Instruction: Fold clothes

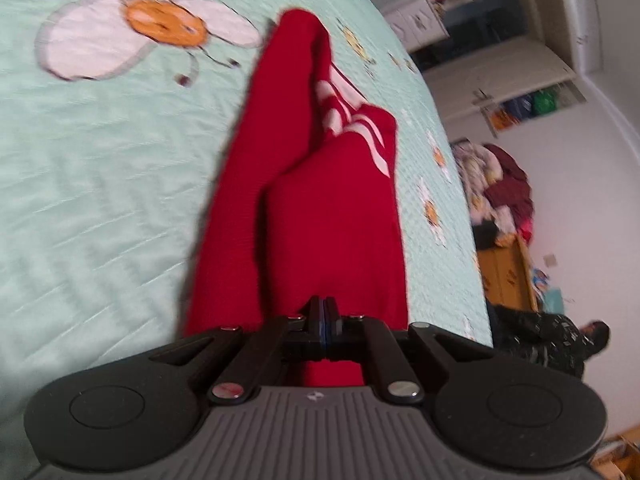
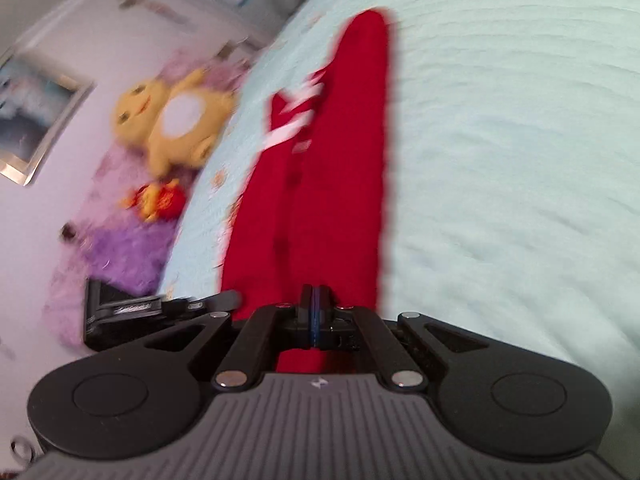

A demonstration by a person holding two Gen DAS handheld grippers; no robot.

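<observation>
In the left wrist view, a pale green bedspread (image 1: 100, 200) covers the bed, and on its far left part there is a big bee picture (image 1: 132, 20) with white wings and an orange face; next to it, in the middle, lies the red garment (image 1: 320, 200), long and folded over on itself, with white stripes (image 1: 352, 112) showing near its far end; the left tongs (image 1: 324, 312) sit right at the near end of the red cloth, with the two tips pressed together and the red cloth under and around them, so they look clenched on the cloth's near edge; further right, past the bed's edge, there are white shelves (image 1: 500, 52), a heap of clothes (image 1: 500, 188) and a brown box (image 1: 504, 276) by the wall. In the right wrist view, which is blurry, a yellow soft toy (image 2: 172, 120) and a small red toy (image 2: 160, 200) lie on a purple blanket (image 2: 120, 248) on the left; the same red garment (image 2: 332, 184) runs up the middle of the green bedspread (image 2: 500, 160); the right tongs (image 2: 316, 300) are squeezed tight at its near end, and the cloth seems caught between the tips.
</observation>
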